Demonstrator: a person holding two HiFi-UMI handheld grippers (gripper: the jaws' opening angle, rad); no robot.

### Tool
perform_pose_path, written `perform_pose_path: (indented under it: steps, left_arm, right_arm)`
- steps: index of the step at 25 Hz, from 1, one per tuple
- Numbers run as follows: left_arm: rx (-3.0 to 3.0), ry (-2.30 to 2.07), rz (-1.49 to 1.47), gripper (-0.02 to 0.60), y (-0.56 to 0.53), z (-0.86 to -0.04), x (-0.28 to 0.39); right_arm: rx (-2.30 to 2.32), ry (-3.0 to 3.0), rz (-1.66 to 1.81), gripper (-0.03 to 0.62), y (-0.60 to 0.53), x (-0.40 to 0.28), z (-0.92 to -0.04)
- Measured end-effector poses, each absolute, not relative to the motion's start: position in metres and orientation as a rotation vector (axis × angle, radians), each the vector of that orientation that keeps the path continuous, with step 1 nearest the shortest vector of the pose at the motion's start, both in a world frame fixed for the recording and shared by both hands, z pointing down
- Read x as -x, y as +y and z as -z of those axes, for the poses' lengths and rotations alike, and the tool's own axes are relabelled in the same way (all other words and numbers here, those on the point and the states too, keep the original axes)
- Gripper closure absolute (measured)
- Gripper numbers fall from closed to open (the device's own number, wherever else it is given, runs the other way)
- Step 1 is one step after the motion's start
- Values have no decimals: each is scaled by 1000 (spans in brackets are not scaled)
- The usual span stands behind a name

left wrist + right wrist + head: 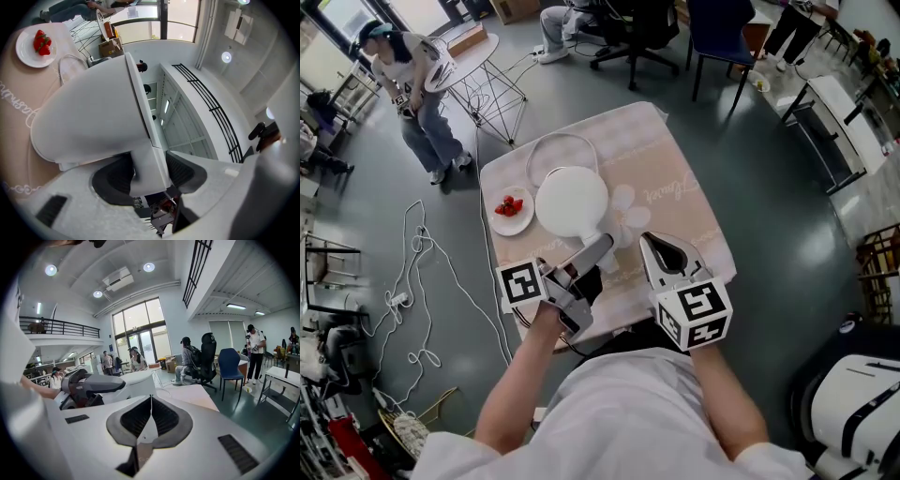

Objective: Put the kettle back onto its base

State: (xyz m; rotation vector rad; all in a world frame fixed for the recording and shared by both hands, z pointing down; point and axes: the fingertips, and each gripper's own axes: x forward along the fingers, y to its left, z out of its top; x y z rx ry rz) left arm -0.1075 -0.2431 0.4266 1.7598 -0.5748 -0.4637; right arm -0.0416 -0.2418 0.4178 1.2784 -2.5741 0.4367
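**Gripping the kettle by its handle, with the seating on the base left to finish**

The left gripper (592, 253) has its fingers (110, 180) closed, fairly wide, on the white handle (147, 161) of the white kettle (572, 202), with the pads pressing on both sides. The kettle is at the middle of the worktop (675, 187). The right gripper (658, 248) hangs just beside it, fingers (136, 420) pressed together on nothing.

The base cannot be picked out. It may lie hidden under the kettle's body, since a white cord (558, 141) loops just behind. The step in hand looks like the final setting down. The next move likely calls for a straight, level lowering until the kettle sits flat. After that, the fingers open and draw back without nudging the handle.

A pale beige cloth covers the small worktop. A plate (499, 223) of strawberries (511, 205) lies near the kettle's left. Around it is a grey floor (769, 187) with a loose white cable (422, 281), a standing person (412, 84) and office chairs (628, 28) beyond
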Motion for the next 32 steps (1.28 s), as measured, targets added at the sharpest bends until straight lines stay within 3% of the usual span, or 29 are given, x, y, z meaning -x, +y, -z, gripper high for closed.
perform_pose_path:
  steps: [24, 32]
  left_arm:
    - [-1782, -555, 480, 359, -233, -440, 101]
    - [-1891, -665, 390, 301, -223, -446, 106]
  right_arm:
    - [-1252, -2570, -446, 588, -237, 44, -424]
    - [-1206, -2569, -422, 588, -230, 52, -421]
